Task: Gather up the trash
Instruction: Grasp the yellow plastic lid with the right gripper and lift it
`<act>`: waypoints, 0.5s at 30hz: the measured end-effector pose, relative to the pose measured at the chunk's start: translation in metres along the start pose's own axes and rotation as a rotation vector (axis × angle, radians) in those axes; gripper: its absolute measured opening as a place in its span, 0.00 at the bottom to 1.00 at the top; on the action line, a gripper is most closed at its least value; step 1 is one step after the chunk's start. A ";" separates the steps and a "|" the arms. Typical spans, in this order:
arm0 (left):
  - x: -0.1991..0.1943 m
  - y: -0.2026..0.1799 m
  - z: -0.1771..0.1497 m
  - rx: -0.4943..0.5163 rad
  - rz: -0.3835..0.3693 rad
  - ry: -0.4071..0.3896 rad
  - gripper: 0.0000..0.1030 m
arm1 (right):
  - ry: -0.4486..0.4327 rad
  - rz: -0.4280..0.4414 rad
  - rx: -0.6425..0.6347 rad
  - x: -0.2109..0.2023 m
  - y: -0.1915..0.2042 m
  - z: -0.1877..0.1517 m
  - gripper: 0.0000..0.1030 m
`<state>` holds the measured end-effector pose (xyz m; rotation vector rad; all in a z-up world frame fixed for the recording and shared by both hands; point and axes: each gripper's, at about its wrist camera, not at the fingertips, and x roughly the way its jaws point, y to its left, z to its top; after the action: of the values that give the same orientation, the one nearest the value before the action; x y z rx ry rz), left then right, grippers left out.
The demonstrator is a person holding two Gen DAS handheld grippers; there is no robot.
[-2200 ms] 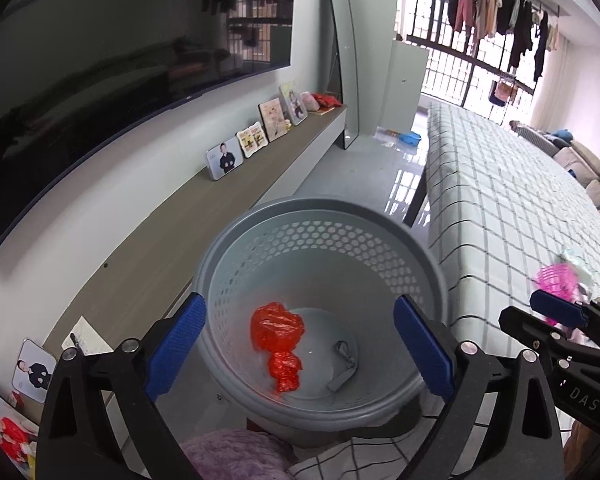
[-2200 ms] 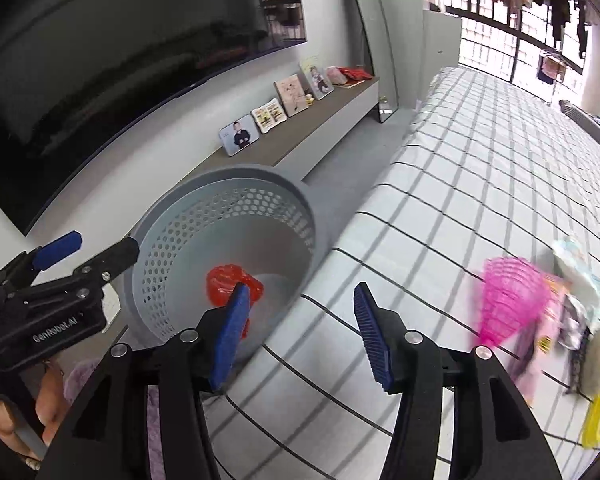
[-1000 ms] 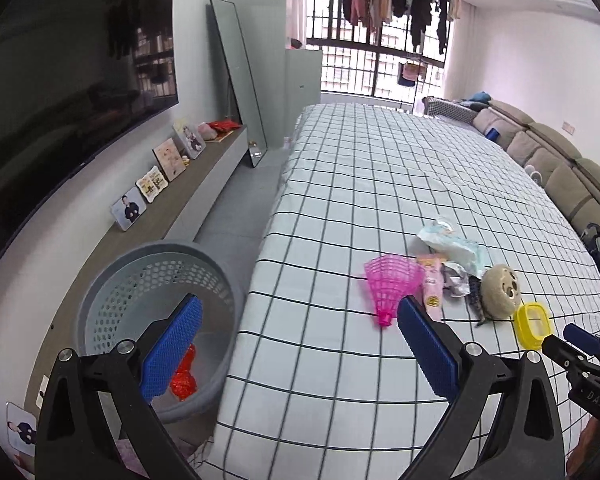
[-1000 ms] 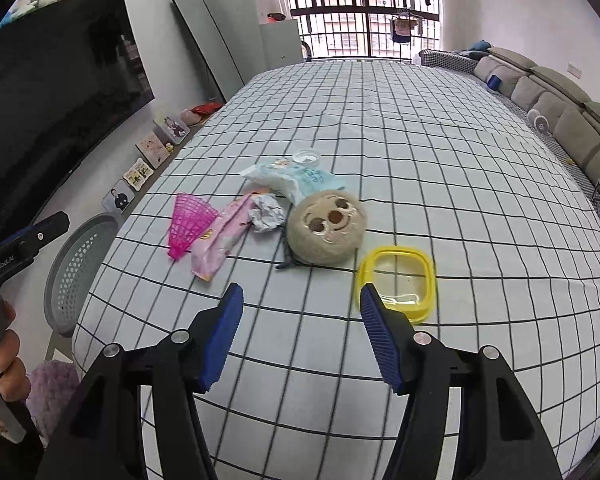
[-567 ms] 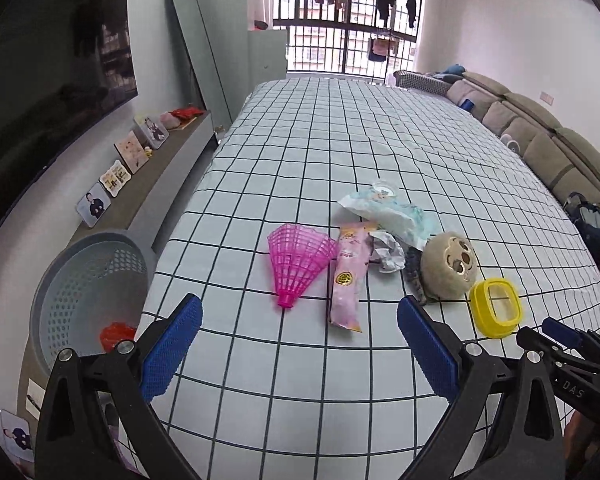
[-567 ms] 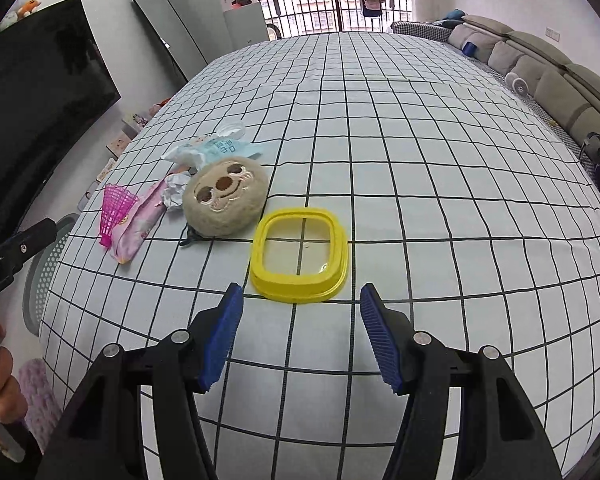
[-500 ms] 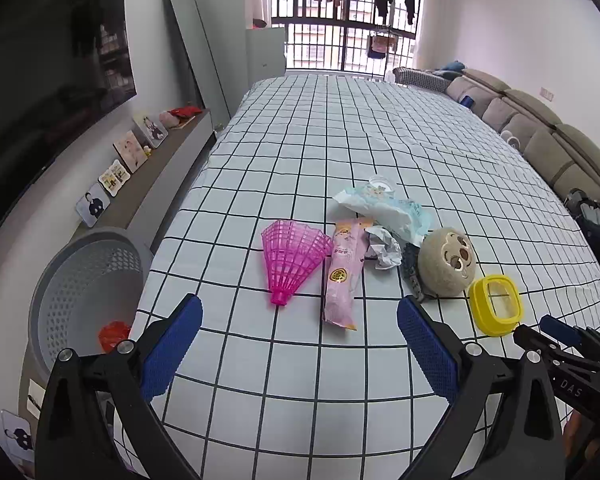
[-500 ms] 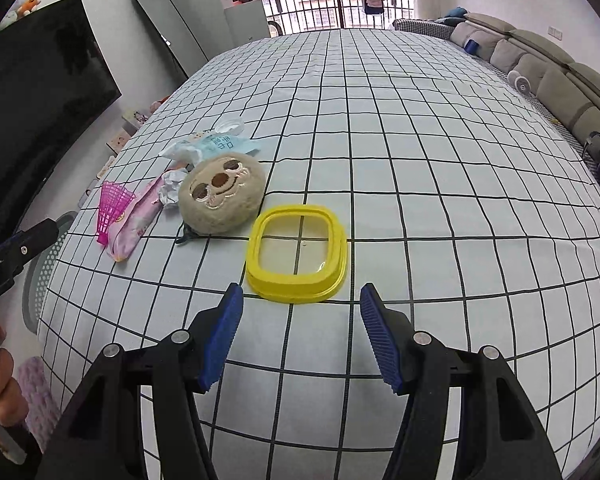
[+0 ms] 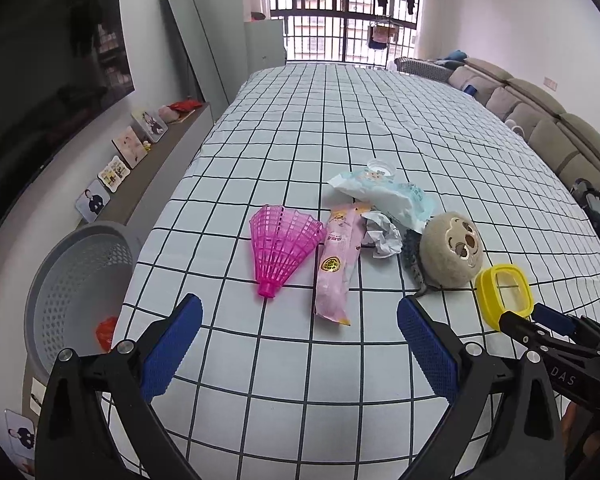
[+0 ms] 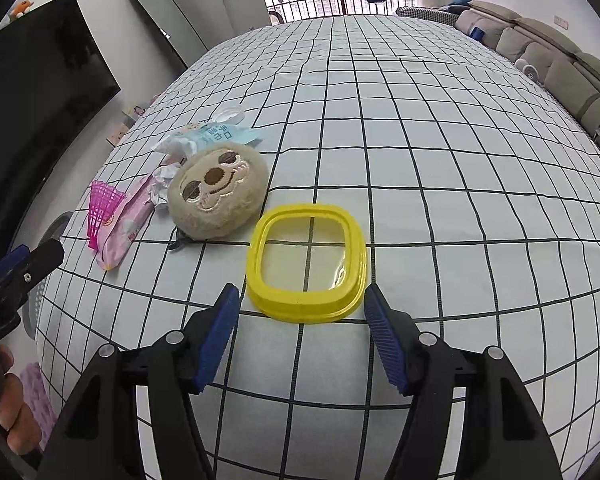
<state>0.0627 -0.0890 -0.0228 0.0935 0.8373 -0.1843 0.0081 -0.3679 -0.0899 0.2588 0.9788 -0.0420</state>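
On the checked tablecloth lie a pink plastic shuttlecock skirt (image 9: 282, 246), a pink snack wrapper (image 9: 338, 264), a crumpled white paper (image 9: 384, 234), a light-blue wipes pack (image 9: 388, 196), a small clear cap (image 9: 380, 167), a beige plush face (image 9: 452, 254) and a yellow lid (image 10: 308, 262). The grey perforated bin (image 9: 76, 276) stands on the floor at the table's left with red trash (image 9: 106, 332) inside. My left gripper (image 9: 300, 344) is open and empty, short of the pink items. My right gripper (image 10: 300, 320) is open and empty, its tips flanking the yellow lid's near edge.
A low shelf with photo frames (image 9: 118, 160) and a dark TV (image 9: 40, 92) run along the left wall. A leaning mirror (image 9: 196, 44) stands behind. A grey sofa (image 9: 540, 120) lines the right side. The table edge drops off beside the bin.
Both grippers swung from the bin over the table and moved closer to the items. The right gripper has closed in on the yellow lid. Both stayed open.
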 end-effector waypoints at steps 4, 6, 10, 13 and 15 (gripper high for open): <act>0.002 -0.001 -0.001 0.000 -0.002 0.005 0.93 | -0.003 -0.010 0.004 0.002 0.002 0.003 0.62; 0.003 0.000 -0.002 -0.002 -0.005 0.006 0.93 | -0.004 -0.020 0.005 0.004 0.003 0.005 0.63; 0.003 -0.001 -0.002 -0.002 -0.011 0.004 0.93 | 0.002 -0.030 0.013 0.008 0.003 0.009 0.64; 0.003 -0.002 -0.003 0.000 -0.014 0.007 0.93 | 0.004 -0.036 0.016 0.011 0.004 0.012 0.64; 0.003 -0.002 -0.003 0.000 -0.017 0.007 0.93 | 0.005 -0.039 0.015 0.013 0.005 0.013 0.64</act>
<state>0.0620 -0.0906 -0.0271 0.0874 0.8455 -0.1996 0.0269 -0.3647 -0.0923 0.2530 0.9886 -0.0846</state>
